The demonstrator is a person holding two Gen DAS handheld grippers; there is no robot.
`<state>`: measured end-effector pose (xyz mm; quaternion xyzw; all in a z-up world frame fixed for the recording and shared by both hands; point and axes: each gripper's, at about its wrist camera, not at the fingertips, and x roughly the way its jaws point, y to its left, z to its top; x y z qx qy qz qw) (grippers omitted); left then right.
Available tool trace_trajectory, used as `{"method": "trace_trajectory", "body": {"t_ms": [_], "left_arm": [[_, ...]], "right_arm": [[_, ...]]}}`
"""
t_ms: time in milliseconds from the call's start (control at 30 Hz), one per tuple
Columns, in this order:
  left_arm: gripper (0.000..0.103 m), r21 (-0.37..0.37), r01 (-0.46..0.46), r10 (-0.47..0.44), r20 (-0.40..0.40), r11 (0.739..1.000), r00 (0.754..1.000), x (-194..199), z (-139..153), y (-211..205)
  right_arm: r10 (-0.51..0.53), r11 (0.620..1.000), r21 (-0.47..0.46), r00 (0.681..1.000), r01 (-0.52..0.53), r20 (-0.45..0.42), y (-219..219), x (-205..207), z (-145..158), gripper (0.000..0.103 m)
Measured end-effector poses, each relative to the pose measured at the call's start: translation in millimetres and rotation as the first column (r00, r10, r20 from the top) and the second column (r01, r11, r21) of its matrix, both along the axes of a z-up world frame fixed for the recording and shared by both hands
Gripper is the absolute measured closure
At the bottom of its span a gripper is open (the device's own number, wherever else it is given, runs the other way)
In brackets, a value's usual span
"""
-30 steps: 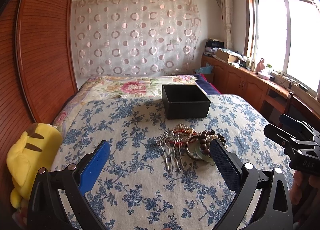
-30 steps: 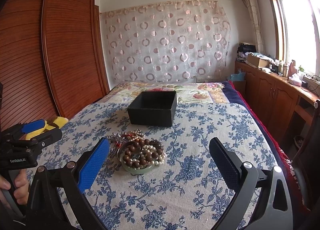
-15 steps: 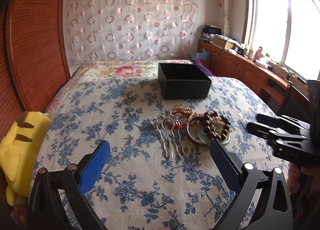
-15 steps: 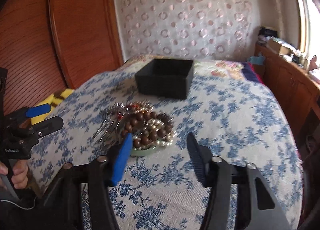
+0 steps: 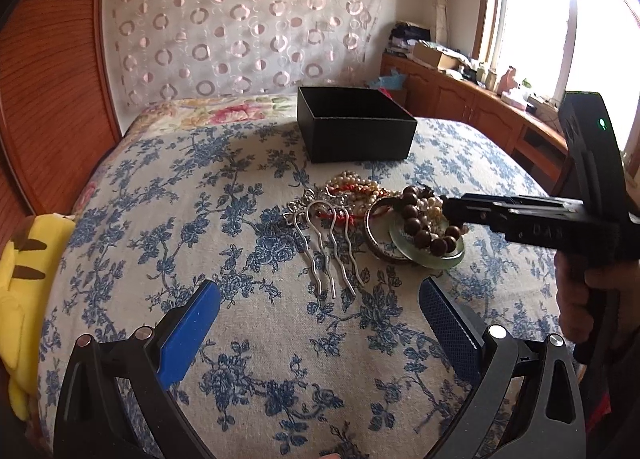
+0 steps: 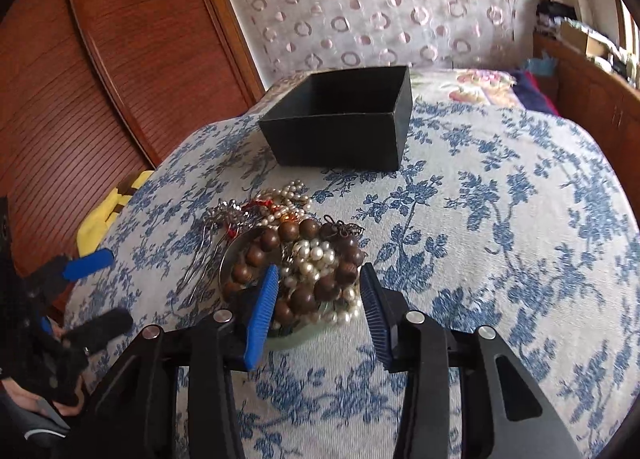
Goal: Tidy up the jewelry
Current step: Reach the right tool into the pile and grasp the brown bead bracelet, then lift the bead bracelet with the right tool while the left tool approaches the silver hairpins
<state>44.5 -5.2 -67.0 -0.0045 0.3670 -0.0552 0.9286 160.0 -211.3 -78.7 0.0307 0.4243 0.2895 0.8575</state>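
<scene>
Black box [image 6: 340, 139], blue-flowered bedspread [image 6: 500, 219], brown beads [image 6: 304, 299].

a wide bed covered in a cream spread printed with blue flowers [image 5: 240, 227] fills the room. behind the bed's head hangs a sheer pale curtain patterned with pink rings and discs [image 5: 240, 31] across the wall. left of the bed stands a tall reddish-brown wardrobe with ribbed wooden doors [image 6: 100, 71]. right of the bed runs a low brown wooden cabinet [image 5: 460, 99], its top cluttered with boxes and small items. above the cabinet a large wood-framed window [image 5: 560, 19] lets in bright daylight.
</scene>
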Motion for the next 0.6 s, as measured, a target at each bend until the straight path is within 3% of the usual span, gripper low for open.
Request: {"method": "trace_trajectory", "body": {"t_ms": [167, 300, 600], "left_arm": [[0.006, 0.027, 0.018, -0.017, -0.022, 0.999, 1.000, 14, -6, 0], [0.006, 0.030, 0.024, -0.023, -0.048, 0.999, 0.999, 27, -10, 2], [0.007, 0.002, 0.044, -0.044, -0.099, 0.999, 0.994, 53, -19, 6]], "right_arm": [[0.004, 1.000, 0.010, 1.000, -0.004, -0.030, 0, 10, -3, 0.076], [0.009, 1.000, 0.022, 1.000, -0.009, -0.004, -5, 8, 4, 0.089], [-0.001, 0.999, 0.040, 0.988, -0.005, 0.156, -19, -9, 46, 0.090]]}}
